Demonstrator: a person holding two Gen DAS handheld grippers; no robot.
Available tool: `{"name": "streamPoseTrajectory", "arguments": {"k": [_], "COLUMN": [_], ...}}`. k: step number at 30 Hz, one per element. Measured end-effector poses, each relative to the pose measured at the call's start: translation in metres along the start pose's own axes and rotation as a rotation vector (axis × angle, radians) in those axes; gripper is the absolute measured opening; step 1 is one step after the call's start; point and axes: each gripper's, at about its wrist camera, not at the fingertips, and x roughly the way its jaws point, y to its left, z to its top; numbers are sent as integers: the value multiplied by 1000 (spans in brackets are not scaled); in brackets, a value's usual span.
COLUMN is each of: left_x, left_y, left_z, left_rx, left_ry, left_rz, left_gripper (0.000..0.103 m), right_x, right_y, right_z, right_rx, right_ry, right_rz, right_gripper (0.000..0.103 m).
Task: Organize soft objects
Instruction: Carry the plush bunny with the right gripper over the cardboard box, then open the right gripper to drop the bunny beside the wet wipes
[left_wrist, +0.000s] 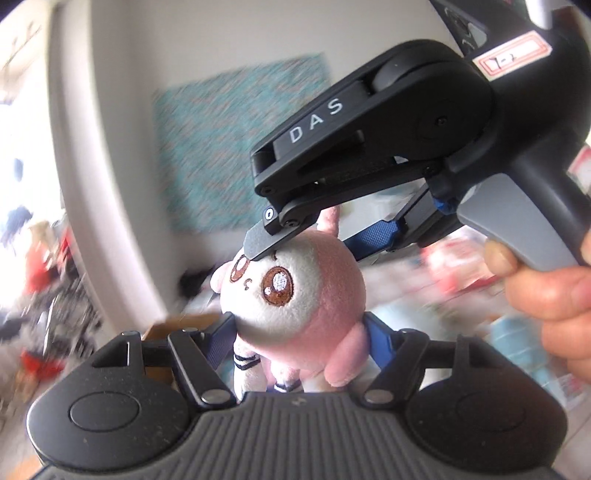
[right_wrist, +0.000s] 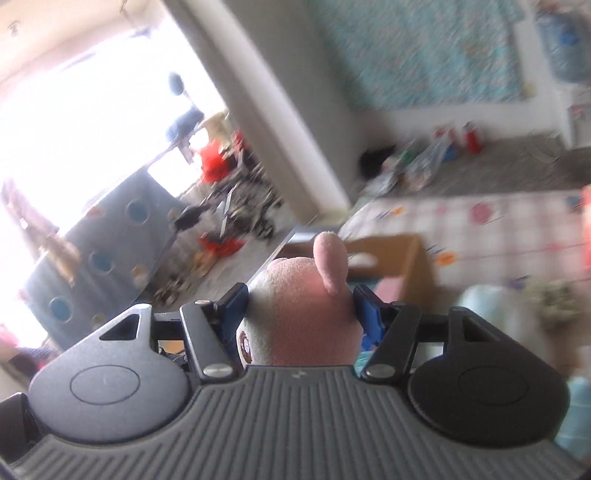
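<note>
Between our left gripper (left_wrist: 299, 328) and right gripper (right_wrist: 301, 306), both clamping the pink plush (left_wrist: 295, 291), we carry it; next needs a coordinated release at the cardboard box (right_wrist: 399, 258).

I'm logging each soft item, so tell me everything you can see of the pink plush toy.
The pink plush toy is a small fuzzy doll: round white face, embroidered brown eyes, pink head and ear, striped white limbs. It is held in the air, its body between the left tool's blue pads and its head clamped by the right tool.
</note>
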Motion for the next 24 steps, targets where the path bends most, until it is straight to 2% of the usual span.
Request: {"name": "streamPoseTrajectory", "arguments": {"k": [5, 10, 14, 17, 21, 24], "left_x": [33, 67, 59, 70, 68, 70], "left_y": [53, 76, 102, 110, 114, 115], "left_z": [-28, -55, -74, -82, -84, -87], "left_rx": [-96, -127, -135, -133, -124, -141], "left_ry": [161, 289, 357, 385, 373, 384], "left_rz": [7, 6, -12, -43, -45, -64], "left_gripper": [74, 75, 75, 75, 79, 79], "right_x": [100, 173, 203, 213, 225, 226], "right_y": [28, 35, 24, 5, -5, -10], "right_z": [-4, -19, -27, -29, -30, -31], "right_rx": [20, 36, 65, 56, -13, -20], "right_ry": [211, 362, 438, 473, 481, 474], "right_rz": [49, 33, 14, -36, -131, -138], "right_gripper": [62, 62, 62, 62, 62, 62]}}
